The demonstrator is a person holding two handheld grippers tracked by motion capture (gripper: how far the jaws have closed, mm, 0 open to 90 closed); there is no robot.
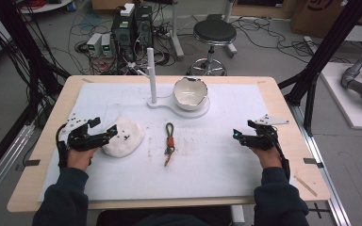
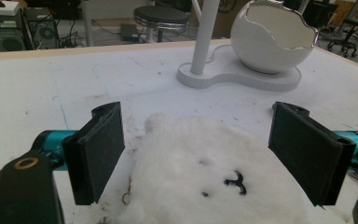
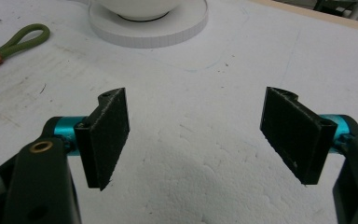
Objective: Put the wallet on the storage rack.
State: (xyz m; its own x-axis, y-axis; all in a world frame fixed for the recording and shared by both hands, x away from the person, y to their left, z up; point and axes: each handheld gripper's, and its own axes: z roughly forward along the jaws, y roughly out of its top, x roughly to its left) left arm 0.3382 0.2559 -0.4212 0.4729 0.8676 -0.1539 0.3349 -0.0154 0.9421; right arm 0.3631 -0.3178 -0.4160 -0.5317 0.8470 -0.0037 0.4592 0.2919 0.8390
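Two grippers over one white-covered counter (image 1: 226, 165). Left gripper (image 1: 104, 132): jaws spread wide, released, set to either side of the near edge of a white fluffy plush (image 1: 122, 136) with black stitched marks, which lies flat at the left of the counter. Centre: olive cord loop with brown leather tab (image 1: 169, 142), lying loose. Behind it: white stand with upright post (image 1: 152, 75) and egg-shaped cracked-rim bowl (image 1: 190, 92). Right gripper (image 1: 239, 135): jaws wide apart, released, above bare covering.

White fluffy toy (image 1: 122, 136) lying flat near the tabletop's left edge; green cord (image 1: 169, 143) with orange band stretched out at centre; cracked-rim white bowl (image 1: 190, 92) upright toward far edge.
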